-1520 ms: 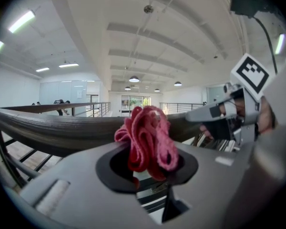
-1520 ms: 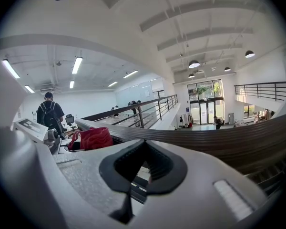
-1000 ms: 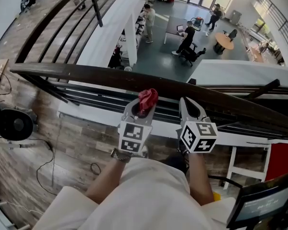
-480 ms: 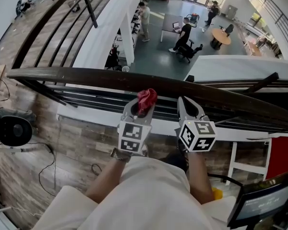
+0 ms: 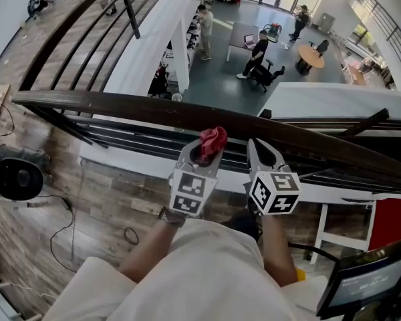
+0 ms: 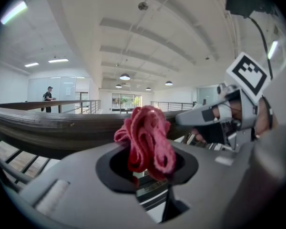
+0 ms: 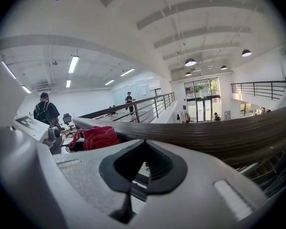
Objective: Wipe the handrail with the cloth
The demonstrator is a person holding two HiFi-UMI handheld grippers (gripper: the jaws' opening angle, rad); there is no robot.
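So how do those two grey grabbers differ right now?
The left gripper is shut on a bunched red cloth, while the right gripper is shut on nothing. The left gripper's marker cube shows a different black-and-white pattern from the right gripper's marker cube. Both are grey, held side by side, and point at the dark handrail.

Cannot judge contact between cloth [image 5: 213,141] and handrail [image 5: 120,105] from above. Cannot see cloth's lower folds, buried inside left gripper [image 5: 202,156]. Loses handrail at both side edges. Cannot make out people [image 5: 259,53] below, too small. Shows only part of monitor [image 5: 367,283], cropped at the corner.
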